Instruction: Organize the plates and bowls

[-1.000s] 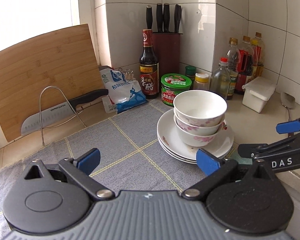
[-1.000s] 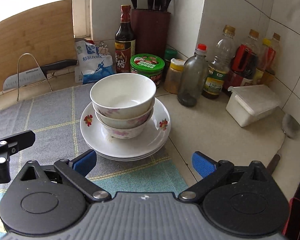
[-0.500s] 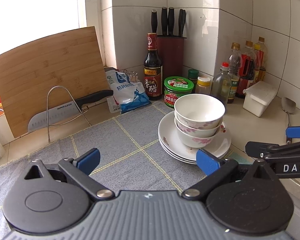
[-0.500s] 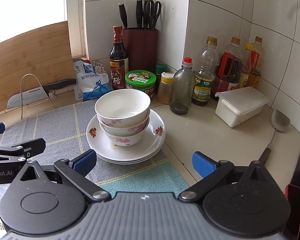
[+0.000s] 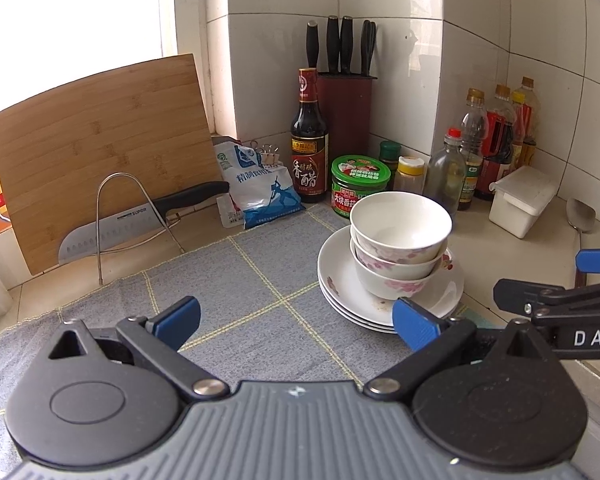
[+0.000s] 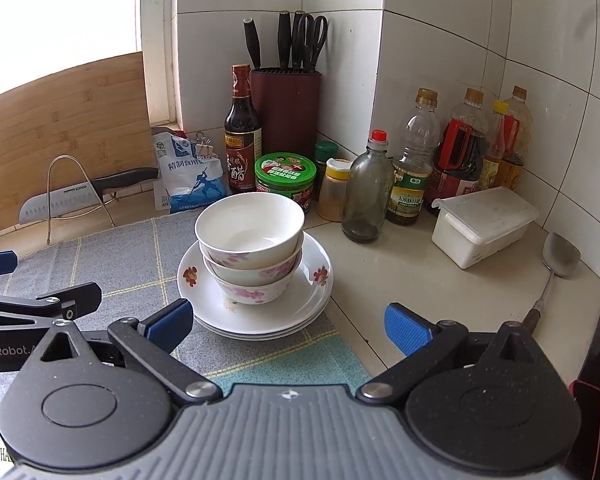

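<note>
Three bowls [image 6: 250, 254] sit one inside the other on a stack of three plates [image 6: 256, 312]. The stack rests on the gray cloth [image 5: 228, 288] at its right edge, next to the bare counter [image 6: 404, 280]. In the left wrist view the dishes are at about 2 o'clock from the left tongs [image 5: 296, 322]. In the right wrist view they are at about 11 o'clock from the right tongs [image 6: 286, 326]. Both tongs are spread wide and hold nothing; neither touches the dishes, though in the right view the left blue tip looks just beside the plate rim. Behind the dishes, at 12 o'clock, stand one green-lidded jar [image 6: 285, 178], one dark vinegar bottle [image 6: 242, 136] and one red knife block [image 6: 286, 112]. At 10 o'clock one wooden cutting board [image 5: 100, 152] leans on the wall, with one big knife [image 5: 140, 216] in a wire stand in front of it. One blue and white bag [image 5: 260, 184] lies near the board. At 2 o'clock there is one white box [image 6: 484, 226] and one metal spoon [image 6: 556, 268].
</note>
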Demonstrator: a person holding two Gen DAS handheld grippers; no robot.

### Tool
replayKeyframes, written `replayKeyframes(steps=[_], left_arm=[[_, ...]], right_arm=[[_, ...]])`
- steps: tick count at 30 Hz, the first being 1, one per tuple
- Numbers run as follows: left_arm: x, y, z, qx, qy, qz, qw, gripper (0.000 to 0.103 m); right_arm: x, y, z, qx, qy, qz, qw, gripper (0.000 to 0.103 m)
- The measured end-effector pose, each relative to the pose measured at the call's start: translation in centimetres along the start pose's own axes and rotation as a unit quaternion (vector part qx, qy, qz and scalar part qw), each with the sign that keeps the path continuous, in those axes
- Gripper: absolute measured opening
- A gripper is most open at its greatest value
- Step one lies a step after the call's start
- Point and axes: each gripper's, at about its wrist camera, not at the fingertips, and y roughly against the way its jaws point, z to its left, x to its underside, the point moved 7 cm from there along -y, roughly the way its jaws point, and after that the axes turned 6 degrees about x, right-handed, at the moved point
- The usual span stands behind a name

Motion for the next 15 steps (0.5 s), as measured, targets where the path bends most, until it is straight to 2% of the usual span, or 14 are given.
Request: replayKeyframes(steps=[15], left_arm=[[-0.33, 0.13, -0.53, 0.002, 0.002, -0.003, 1.0000, 0.102]], right_arm=[[-0.02, 0.20, -0.63, 0.000, -0.004, -0.003, 1.000, 0.103]])
